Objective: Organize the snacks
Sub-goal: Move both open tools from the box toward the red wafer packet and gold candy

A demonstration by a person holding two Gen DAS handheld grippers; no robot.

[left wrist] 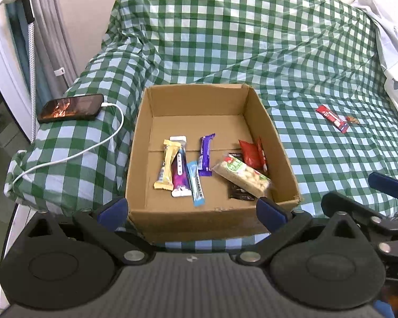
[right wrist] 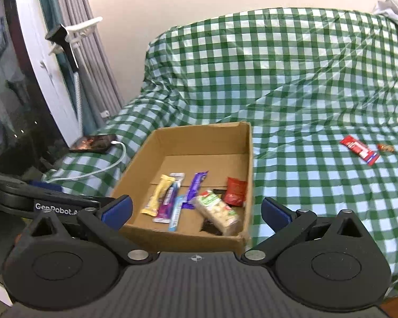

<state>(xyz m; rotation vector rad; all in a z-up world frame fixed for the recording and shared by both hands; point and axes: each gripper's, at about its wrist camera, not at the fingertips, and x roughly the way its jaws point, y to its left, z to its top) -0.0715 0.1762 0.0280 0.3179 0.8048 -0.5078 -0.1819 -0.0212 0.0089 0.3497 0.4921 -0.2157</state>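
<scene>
An open cardboard box [left wrist: 196,98] [right wrist: 204,137] sits on the green checked cloth and holds several snacks: a yellow bar [left wrist: 167,167], purple wrappers [left wrist: 207,153], a light blue stick [left wrist: 196,185], a green and white bar [left wrist: 241,177] [right wrist: 217,210] and a red packet [left wrist: 250,153] [right wrist: 234,190]. A red wrapped bar [left wrist: 331,118] [right wrist: 359,149] and a small brown candy [left wrist: 352,119] [right wrist: 386,148] lie on the cloth to the right of the box. My left gripper [left wrist: 192,209] is open and empty at the box's near wall. My right gripper [right wrist: 196,212] is open and empty over the box's near edge.
A phone [left wrist: 71,107] [right wrist: 92,143] with a white charging cable [left wrist: 92,148] lies left of the box on a covered bump. Curtains and a window frame stand at the far left. White fabric [left wrist: 392,26] sits at the right edge. The checked cloth [left wrist: 252,39] rises behind the box.
</scene>
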